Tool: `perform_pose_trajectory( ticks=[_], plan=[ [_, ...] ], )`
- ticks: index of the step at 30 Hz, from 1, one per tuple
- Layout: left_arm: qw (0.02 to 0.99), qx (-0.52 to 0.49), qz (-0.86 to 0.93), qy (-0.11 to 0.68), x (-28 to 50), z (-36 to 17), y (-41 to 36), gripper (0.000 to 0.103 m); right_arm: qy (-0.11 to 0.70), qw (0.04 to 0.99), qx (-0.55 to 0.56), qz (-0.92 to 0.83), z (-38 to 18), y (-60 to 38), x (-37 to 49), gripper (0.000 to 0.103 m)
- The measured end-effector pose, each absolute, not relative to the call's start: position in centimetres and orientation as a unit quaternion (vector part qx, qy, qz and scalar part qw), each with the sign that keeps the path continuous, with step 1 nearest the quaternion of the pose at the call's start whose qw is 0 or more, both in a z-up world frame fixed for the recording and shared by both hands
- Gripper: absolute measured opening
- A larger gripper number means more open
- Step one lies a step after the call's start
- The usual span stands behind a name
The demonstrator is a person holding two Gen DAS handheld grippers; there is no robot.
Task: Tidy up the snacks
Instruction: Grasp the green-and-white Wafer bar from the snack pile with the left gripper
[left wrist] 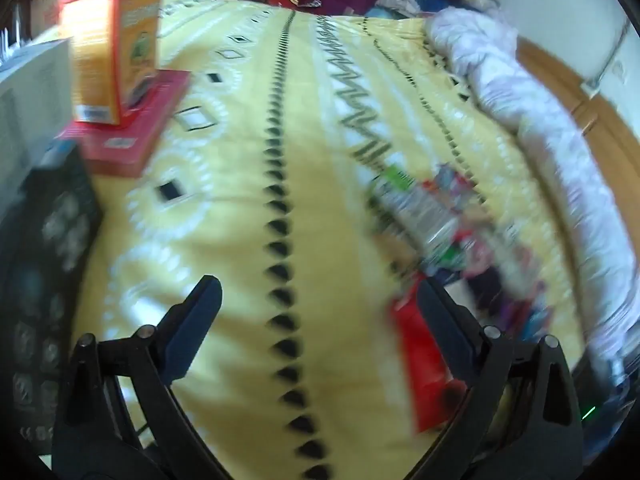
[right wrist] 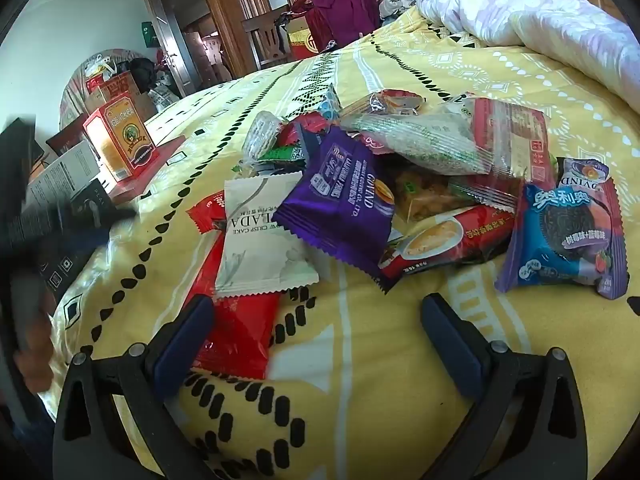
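Snack packets lie in a loose heap on a yellow patterned bedspread (right wrist: 400, 380). The right gripper (right wrist: 318, 320) hangs just in front of the heap with its jaws spread wide and nothing between the pads; one blue fingertip (right wrist: 188, 336) overlaps the edge of a red packet (right wrist: 236, 332). On that red packet rests a white packet (right wrist: 260, 240) printed "CRISP CAKE". Beside it lies a purple packet (right wrist: 340, 208), partly over a red sachet (right wrist: 448, 240) showing a cup. At the far right of the heap sits a blue-and-purple cookie packet (right wrist: 568, 236). A clear, crinkled wrapper (right wrist: 432, 140) tops the pile.

The left gripper (left wrist: 318, 316) is likewise spread, holding nothing, over bare bedspread (left wrist: 248, 240). Its view is motion-blurred: the heap (left wrist: 440, 216) appears as a smear to the right, and a red packet (left wrist: 424, 368) lies just behind the right-hand finger.

An orange-and-red box (right wrist: 120, 144) stands upright on a flat red box (right wrist: 160, 160) at the left edge of the bed; both also appear in the left view (left wrist: 108, 48). A pale rumpled quilt (right wrist: 540, 12) lies along the far side.
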State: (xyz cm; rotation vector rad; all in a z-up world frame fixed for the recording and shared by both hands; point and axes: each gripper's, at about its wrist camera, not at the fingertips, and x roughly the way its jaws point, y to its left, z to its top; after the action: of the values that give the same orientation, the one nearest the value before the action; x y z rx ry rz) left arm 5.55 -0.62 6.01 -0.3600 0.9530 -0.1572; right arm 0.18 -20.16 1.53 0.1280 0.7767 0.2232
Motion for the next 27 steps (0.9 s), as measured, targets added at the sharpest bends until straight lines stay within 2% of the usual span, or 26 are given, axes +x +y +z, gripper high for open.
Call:
perform_pose_trajectory(
  ticks=[8, 11, 12, 13, 14, 15, 22, 27],
  plan=[
    [0.828, -0.216, -0.134, 0.499, 13.3, 6.0, -5.7, 0.098, 0.380, 0.915, 0.070, 0.115, 1.6, -19.3, -0.4, 0.103],
    [0.820, -0.199, -0.127, 0.521, 14.9, 4.8, -6.6, 0.093, 0.383, 0.915, 0.067, 0.110, 2.0, -19.8, 0.0, 0.103],
    [0.814, -0.197, -0.125, 0.532, 15.3, 4.2, -6.9, 0.084, 0.383, 0.915, 0.066, 0.108, 1.8, -19.6, 0.0, 0.103],
    [0.808, -0.197, -0.127, 0.541, 15.5, 3.7, -6.7, 0.064, 0.383, 0.915, 0.066, 0.108, 1.8, -19.6, 0.0, 0.103],
    [0.800, -0.201, -0.136, 0.549, 15.5, 3.2, -6.8, 0.053, 0.383, 0.915, 0.066, 0.108, 1.7, -19.6, 0.0, 0.103],
    [0.793, -0.206, -0.141, 0.555, 15.4, 2.8, -6.8, 0.037, 0.384, 0.915, 0.066, 0.108, 1.6, -19.7, 0.1, 0.103],
    [0.839, -0.140, -0.117, 0.513, 10.3, 6.2, -3.7, 0.037, 0.385, 0.914, 0.069, 0.108, 1.6, -19.8, 0.1, 0.103],
    [0.853, 0.029, -0.072, 0.516, 4.0, 5.6, -1.7, 0.037, 0.386, 0.914, 0.068, 0.107, 1.6, -20.0, 0.3, 0.103]
  ],
)
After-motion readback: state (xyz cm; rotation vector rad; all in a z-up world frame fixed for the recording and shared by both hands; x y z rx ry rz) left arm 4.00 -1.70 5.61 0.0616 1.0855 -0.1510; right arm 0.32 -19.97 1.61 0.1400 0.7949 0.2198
